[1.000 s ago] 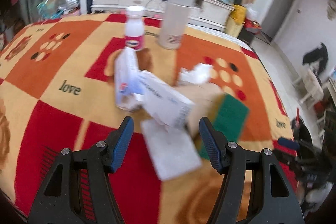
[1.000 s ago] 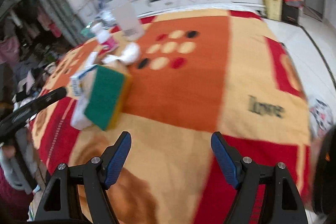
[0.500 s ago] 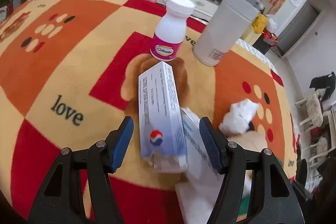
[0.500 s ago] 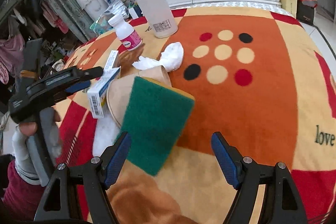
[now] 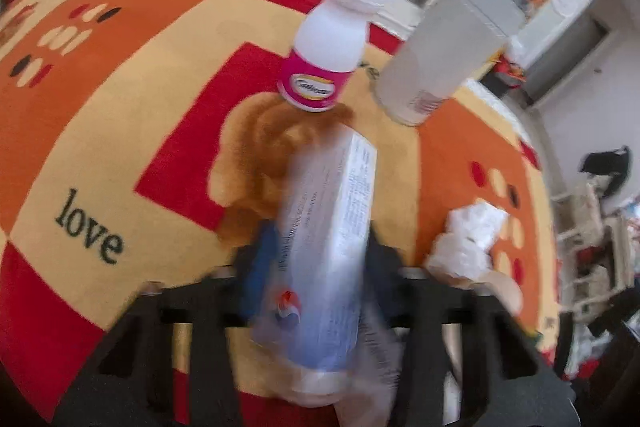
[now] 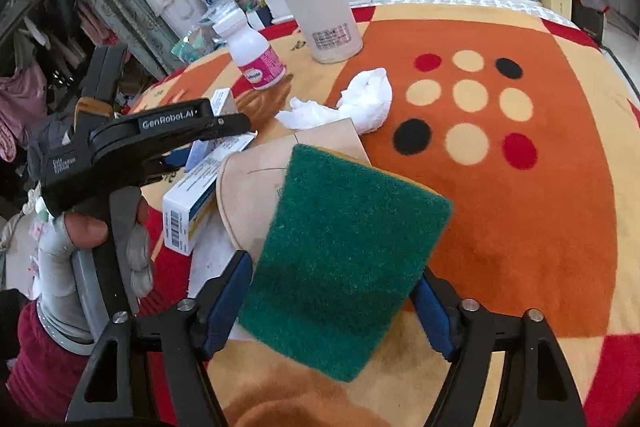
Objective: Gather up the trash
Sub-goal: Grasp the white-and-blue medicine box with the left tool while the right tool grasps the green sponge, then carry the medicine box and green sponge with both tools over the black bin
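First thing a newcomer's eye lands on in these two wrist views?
The green scouring sponge fills the right wrist view, lying between the open right gripper fingers. In the left view, a blurred white carton sits between the left gripper fingers. Behind stand a pink-labelled white bottle and a crumpled tissue.

Colours and patterns on the blanket-covered table

The plush blanket (image 6: 540, 187) is checked in orange, cream-yellow and red, with black "love" lettering and groups of red, cream and black dots. The rectangular scouring sponge (image 6: 344, 259) is dark green with a yellow edge. The plastic pill bottle (image 6: 256, 57) is white with a pink label. The cylindrical flask (image 6: 316, 11) is off-white with a grey lid. The crumpled tissue (image 6: 360, 103) is white. The long cardboard carton (image 5: 328, 247) is white and pale blue with a red-and-blue logo.
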